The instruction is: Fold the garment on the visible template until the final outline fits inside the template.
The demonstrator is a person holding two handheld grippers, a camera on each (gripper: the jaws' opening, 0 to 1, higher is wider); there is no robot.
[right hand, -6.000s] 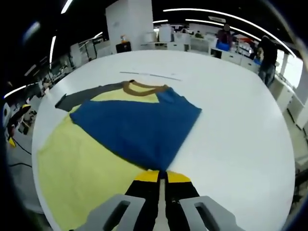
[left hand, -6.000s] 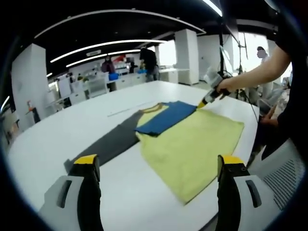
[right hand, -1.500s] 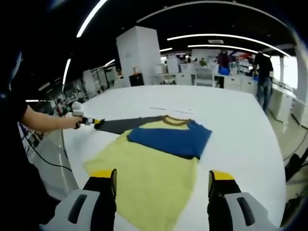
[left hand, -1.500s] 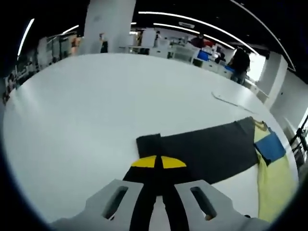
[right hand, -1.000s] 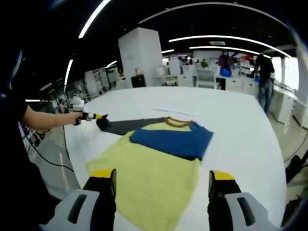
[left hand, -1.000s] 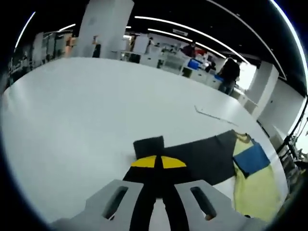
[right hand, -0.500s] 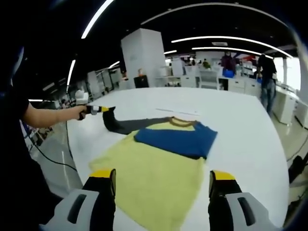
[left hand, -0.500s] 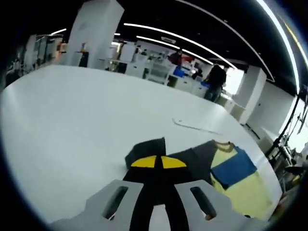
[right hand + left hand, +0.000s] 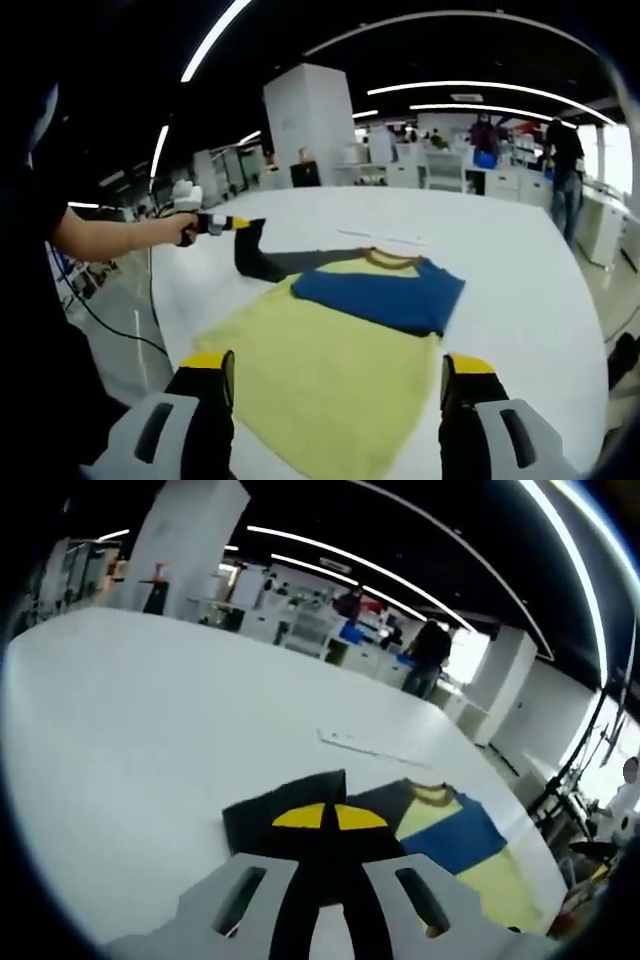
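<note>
In the left gripper view, the left gripper [image 9: 320, 818] covers the end of the grey sleeve [image 9: 262, 815] that it pinches, so the cuff under the yellow tips is hidden. The shirt [image 9: 470, 865] runs out of the picture at about 4 o'clock, and its hem is not seen there. A thin strip [image 9: 372, 746] on the table [image 9: 130, 740] at 12 o'clock from the tips is too small to identify.

In the right gripper view, the near hem of the shirt [image 9: 330, 385] at 6 o'clock lies between the wide-apart jaws of the right gripper [image 9: 335, 392] and is partly cut off. The folded blue sleeve [image 9: 385, 290] covers the chest. The people [image 9: 565, 165] at 2 o'clock are small and blurred.
</note>
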